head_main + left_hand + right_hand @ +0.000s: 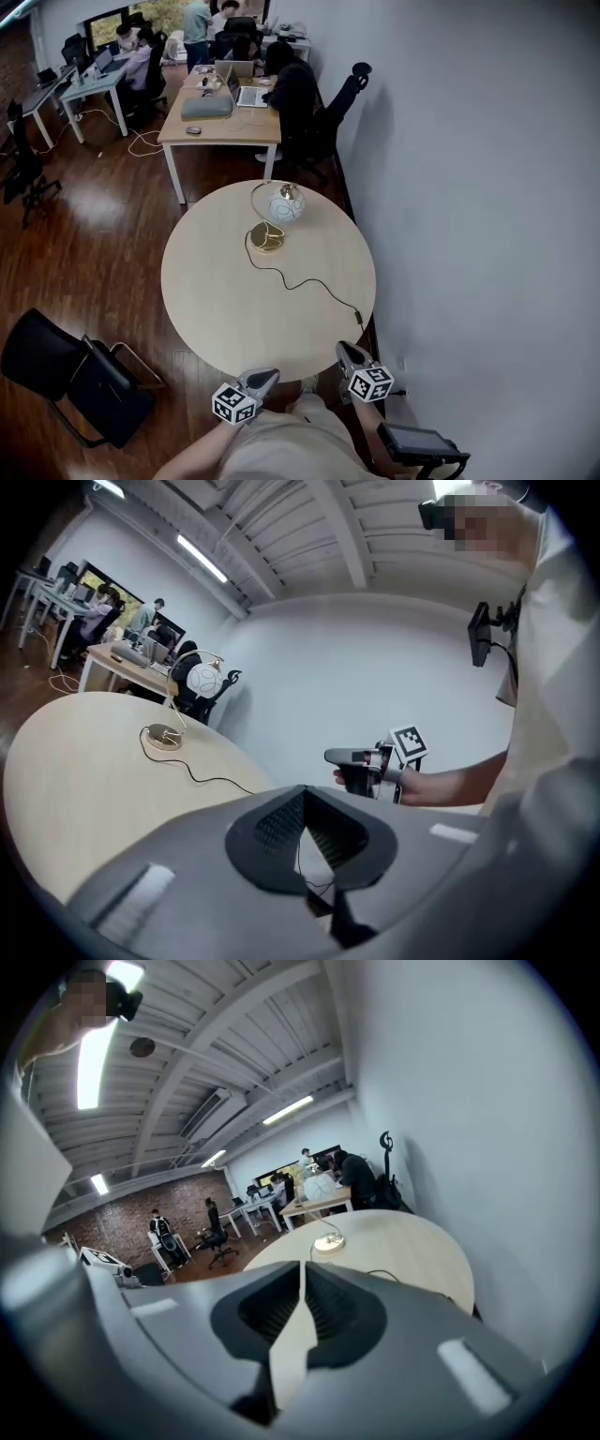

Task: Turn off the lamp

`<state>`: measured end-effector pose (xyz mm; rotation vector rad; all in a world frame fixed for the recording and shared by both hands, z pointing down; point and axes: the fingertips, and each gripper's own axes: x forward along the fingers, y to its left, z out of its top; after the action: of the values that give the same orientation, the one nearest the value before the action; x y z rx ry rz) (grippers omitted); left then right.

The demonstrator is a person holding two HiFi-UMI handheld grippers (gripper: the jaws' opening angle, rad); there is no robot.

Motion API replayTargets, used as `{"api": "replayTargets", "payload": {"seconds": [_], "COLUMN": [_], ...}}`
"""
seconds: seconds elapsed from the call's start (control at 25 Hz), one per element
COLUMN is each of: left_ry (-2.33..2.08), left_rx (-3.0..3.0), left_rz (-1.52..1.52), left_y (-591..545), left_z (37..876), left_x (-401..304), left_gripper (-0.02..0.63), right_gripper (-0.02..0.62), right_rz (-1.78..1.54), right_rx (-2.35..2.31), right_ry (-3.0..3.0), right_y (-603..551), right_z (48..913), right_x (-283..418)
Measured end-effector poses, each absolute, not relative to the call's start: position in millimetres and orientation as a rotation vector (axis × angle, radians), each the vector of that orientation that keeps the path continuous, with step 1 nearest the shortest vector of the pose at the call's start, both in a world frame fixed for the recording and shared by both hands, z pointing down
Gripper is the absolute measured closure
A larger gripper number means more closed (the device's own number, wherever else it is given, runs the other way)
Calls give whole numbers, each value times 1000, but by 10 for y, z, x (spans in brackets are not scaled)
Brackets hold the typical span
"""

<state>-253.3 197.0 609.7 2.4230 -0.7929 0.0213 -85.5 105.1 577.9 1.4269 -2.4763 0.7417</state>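
At the near edge of the round table (216, 319): two grippers side by side, both pointing across the tabletop. Left gripper (266, 374) with jaws pressed together, nothing between them. Right gripper (344, 349) likewise closed down to a bare slit and empty, held close to the white wall (469, 187). To the left on the wooden floor (112, 244), beside the table, a black chair (80, 375).

Further in, a black cord (309, 279) snaking over the tabletop from near the right gripper toward the middle, with a small dark lump near the table's right edge, too small to identify.

On the far half of the table, well apart from both grippers: the lamp (278, 214), standing upright, untouched. Round gold base where the cord ends, a thin curved gold stem, and a white globe shade just beyond the base. Hard to tell whether lit.

Past the table, a long desk (220, 127) with laptops and people seated around it.
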Motion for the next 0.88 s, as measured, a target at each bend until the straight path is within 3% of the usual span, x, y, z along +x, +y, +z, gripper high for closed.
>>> {"api": "replayTargets", "payload": {"seconds": [0.36,0.64,0.88], "left_ry": [-728,-623,-606], "left_rx": [2397,2494,2492], "left_rz": [72,63,145], "left_y": [2067,2251,2533], "left_z": [6086,5578,5543], "left_x": [-2558,-1787,-1377], "left_gripper": [604,604,604], "right_gripper": [592,592,592], "right_rz": [477,358,458], "right_rx": [1376,1522,1585], "right_ry": [-2579,-2611,-2604], "right_y": [1264,1627,2134], "right_z": [5496,5172,5490], "right_x": [-927,-393,41]}}
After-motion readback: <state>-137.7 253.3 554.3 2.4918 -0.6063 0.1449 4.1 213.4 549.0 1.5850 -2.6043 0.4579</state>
